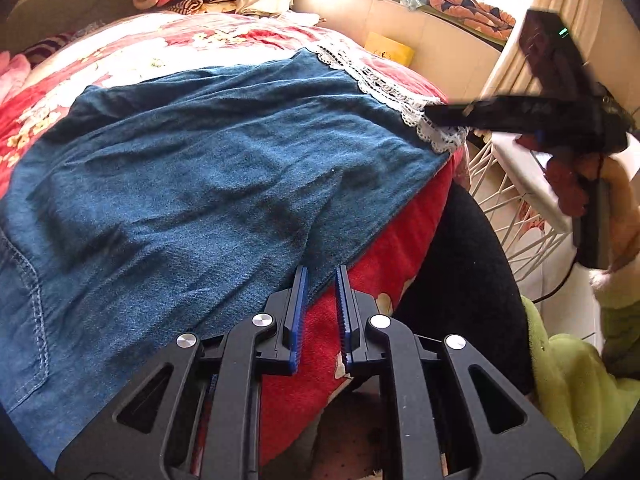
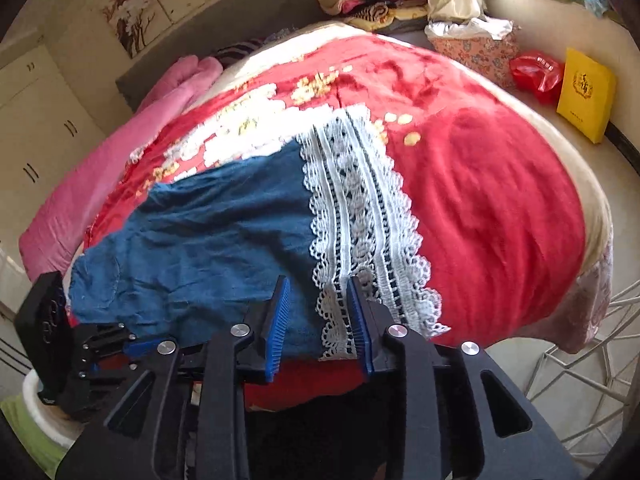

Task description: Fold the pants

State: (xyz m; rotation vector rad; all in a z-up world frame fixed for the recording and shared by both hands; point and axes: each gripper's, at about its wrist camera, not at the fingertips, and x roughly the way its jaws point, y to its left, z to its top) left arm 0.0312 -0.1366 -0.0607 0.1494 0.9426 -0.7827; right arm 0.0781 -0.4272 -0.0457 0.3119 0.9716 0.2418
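Blue denim, soft and creased, makes up the pants [image 1: 200,168], which lie spread flat across the red floral blanket [image 1: 380,272] on the bed. In the left wrist view the cloth looks limp and medium in weight, likely to sag and drag rather than hold a shape, and not slippery against the fleecy blanket. The left gripper [image 1: 322,280] hovers at the pants' near edge with a narrow gap between its blue pads; nothing is pinched between them. That near hem edge, just past the fingertips, looks like the sensible place to bite, since it is a clean doubled edge. At the pants' far right corner the right gripper [image 1: 440,114] reaches in over the white lace cuff [image 1: 400,92]. Past that corner the blanket drops off the bed toward a white wire frame [image 1: 512,216], so room is tight on that side, while the blanket beyond the pants' far edge lies open.

In the right wrist view the lace cuff [image 2: 360,208] runs as a broad white band across the leg end of the pants [image 2: 208,248]. It looks delicate and open-worked, apt to snag on ribbed pads, so a hold on the denim just beside the lace seems safer. The right gripper [image 2: 318,300] stands parted over the cuff's near end, pads not pressing it. Beyond the pants the blanket [image 2: 480,200] offers wide bare room; a yellow box [image 2: 586,94] sits well apart.
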